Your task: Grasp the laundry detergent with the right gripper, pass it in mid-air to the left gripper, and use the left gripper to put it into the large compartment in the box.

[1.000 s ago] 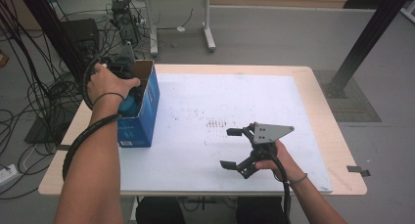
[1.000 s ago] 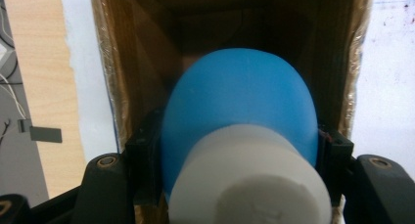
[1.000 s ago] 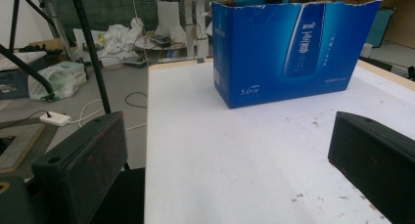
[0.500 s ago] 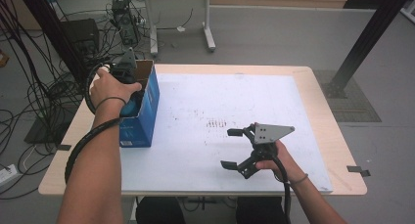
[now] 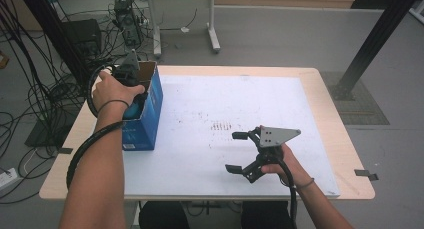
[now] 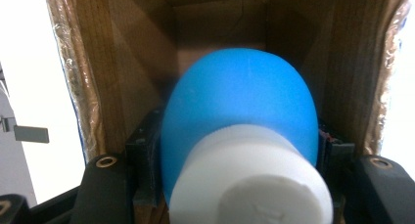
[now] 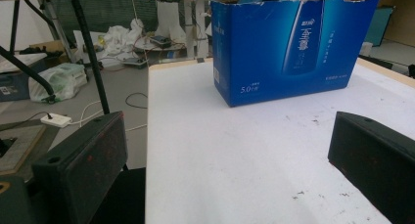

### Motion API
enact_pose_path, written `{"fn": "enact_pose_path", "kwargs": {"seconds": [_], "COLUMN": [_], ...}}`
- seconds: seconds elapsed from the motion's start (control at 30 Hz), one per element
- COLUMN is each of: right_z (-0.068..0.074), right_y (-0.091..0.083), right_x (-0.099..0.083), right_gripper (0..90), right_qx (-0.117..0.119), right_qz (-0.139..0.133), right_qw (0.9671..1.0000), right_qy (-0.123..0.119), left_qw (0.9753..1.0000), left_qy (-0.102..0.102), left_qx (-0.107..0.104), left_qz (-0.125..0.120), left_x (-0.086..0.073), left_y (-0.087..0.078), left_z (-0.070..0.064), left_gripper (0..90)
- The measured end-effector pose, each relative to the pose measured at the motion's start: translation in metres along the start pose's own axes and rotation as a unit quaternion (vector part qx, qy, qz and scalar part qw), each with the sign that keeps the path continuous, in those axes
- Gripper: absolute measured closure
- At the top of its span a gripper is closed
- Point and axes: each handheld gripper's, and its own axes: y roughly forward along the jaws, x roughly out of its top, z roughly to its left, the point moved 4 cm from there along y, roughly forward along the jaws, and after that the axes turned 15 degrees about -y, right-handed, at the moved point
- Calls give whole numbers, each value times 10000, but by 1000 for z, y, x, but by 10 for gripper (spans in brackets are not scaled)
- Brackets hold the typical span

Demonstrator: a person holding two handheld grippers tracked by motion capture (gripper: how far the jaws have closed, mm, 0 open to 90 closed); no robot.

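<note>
Blue rounded bottle (image 6: 240,111) with white ribbed cap (image 6: 254,177), inside cardboard box (image 6: 98,62)

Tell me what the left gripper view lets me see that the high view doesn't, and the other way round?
The left gripper view alone looks inside the box: its brown cardboard inner walls and the bottle's white cap, the bottle clamped between the black jaws. The high view alone gives the whole white table, the right hand-held gripper resting open on it, both forearms and the cabled floor. Both show the blue box, the blue bottle and the left hand-held gripper at the box's open top.
</note>
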Motion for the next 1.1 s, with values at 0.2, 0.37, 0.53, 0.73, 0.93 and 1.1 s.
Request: {"fn": "enact_pose_path", "kwargs": {"seconds": [0.2, 0.37, 0.53, 0.73, 0.93, 1.1], "right_z": [0, 0, 0, 0, 1, 1], "right_y": [0, 0, 0, 0, 0, 0], "right_x": [0, 0, -1, 0, 0, 0], "right_gripper": [13, 13, 13, 13, 13, 13], "right_qx": [-4, 2, -3, -10, -19, -11], "right_qz": [13, 1, -13, -7, -28, -27], "right_qw": [10000, 10000, 10000, 10000, 10000, 10000], "right_qy": [6, 11, 9, -1, 1, 9], "left_qw": [10000, 10000, 10000, 10000, 10000, 10000], "left_qy": [-7, -32, -43, -53, -72, -66], "left_qx": [-32, -38, -37, -38, -23, -21], "left_qz": [0, -2, 0, -10, -11, -17], "left_x": [0, 0, 0, -1, -1, -1], "left_y": [0, 0, 0, 0, 0, 0], "left_z": [3, 3, 3, 3, 2, 2], "left_gripper": [376, 376, 376, 376, 376, 376]}}
